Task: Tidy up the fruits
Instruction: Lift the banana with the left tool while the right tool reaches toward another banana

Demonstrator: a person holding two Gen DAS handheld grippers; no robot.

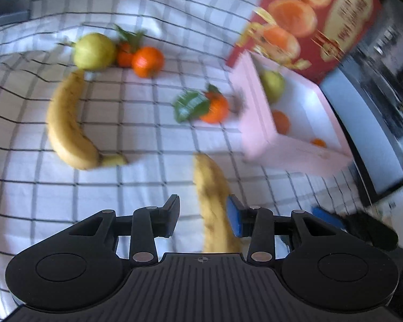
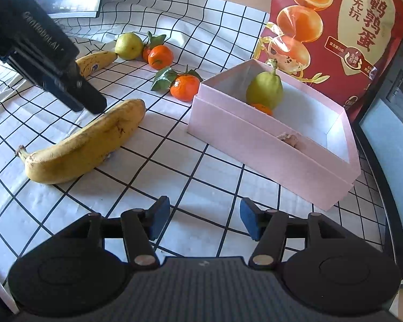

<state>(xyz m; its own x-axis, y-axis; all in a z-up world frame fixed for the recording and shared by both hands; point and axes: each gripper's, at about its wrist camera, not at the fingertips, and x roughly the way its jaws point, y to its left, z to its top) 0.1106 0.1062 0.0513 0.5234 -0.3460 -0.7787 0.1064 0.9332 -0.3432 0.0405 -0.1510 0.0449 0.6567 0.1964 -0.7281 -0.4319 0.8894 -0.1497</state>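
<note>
Surface: your desk wears a white tablecloth (image 2: 207,161) with a black grid, rumpled toward the back.
Room: a red snack bag (image 2: 335,35) stands behind the pink box (image 2: 255,145); a dark appliance sits at the far right.
Left gripper (image 1: 202,216): you hold it released, jaws apart, over the near banana (image 1: 215,201).
Right gripper (image 2: 204,220): released too, hovering above bare cloth near the box.
Fruits: a pear (image 2: 266,88) and tangerine (image 2: 262,108) lie in the box; a leafy tangerine (image 2: 184,87) sits just beside it; a second banana (image 1: 67,126), another pear (image 1: 94,51) and two tangerines (image 1: 147,61) cluster farther back.
</note>
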